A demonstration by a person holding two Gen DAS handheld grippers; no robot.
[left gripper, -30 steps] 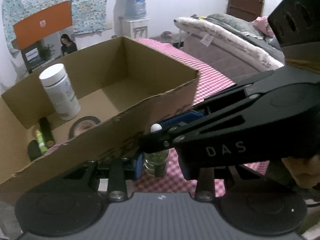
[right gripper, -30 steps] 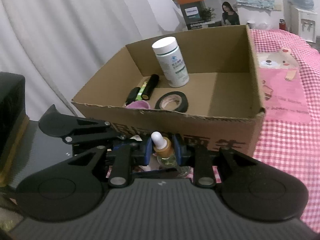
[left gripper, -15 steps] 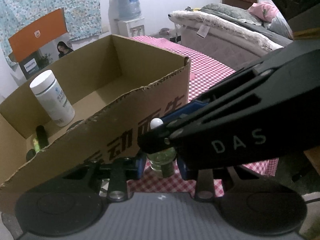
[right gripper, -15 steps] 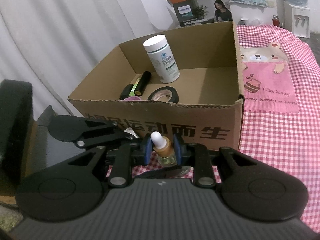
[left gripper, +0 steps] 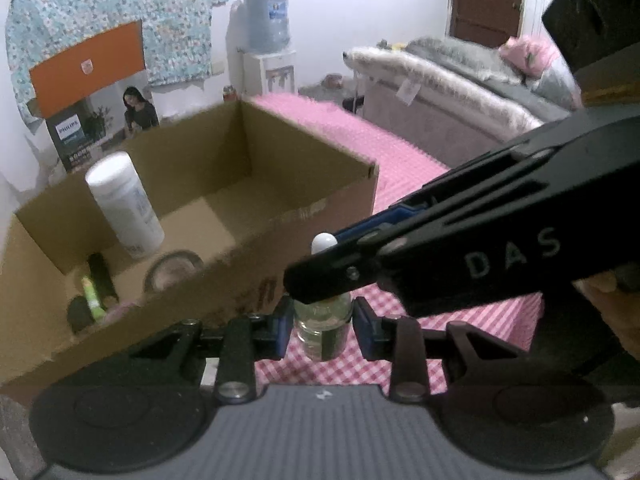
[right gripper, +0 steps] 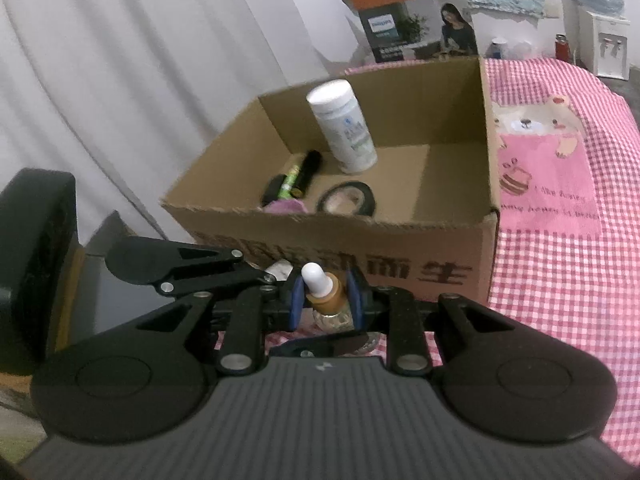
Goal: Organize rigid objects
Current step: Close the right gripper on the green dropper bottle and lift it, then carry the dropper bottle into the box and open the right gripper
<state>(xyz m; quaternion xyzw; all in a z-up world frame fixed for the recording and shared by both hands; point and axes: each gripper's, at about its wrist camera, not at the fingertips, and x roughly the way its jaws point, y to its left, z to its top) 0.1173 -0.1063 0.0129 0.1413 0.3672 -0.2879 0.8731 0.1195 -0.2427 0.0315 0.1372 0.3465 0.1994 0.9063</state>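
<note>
A: Since the earlier frame both views have been lifted; more of the box interior is seen now, and the left gripper (left gripper: 322, 326) jaws have been closing a bit w/ the dropper bottle (left gripper: 323, 330) between them.

B: Left grip state?

A: Blue pads are seen at both sides of the clear glass body; a thin gap is seen on the right side, so firm contact can't be told for sure. Bottle is held upright above the pink checked cloth (left gripper: 404, 172), just in front of the cardboard box (left gripper: 248, 256).

B: And the right gripper (right gripper: 326, 298)?

A: Pinched tight on the amber collar under the white bulb of the same bottle (right gripper: 322, 294). It's crossed over the left one in the left wrist view.

B: Box contents?

A: White canister (right gripper: 344, 128) is stood upright near the back wall. Black tape roll (right gripper: 347, 200) is laid flat on the floor. Black and green tubes (right gripper: 298, 174) are laid at the left side, w/ sth pink (right gripper: 286, 207) by the front wall; what it is can't be told.

B: Surroundings?

A: Water dispenser (left gripper: 269, 52) is seen at the far wall, bed (left gripper: 460, 92) off to the right.
</note>
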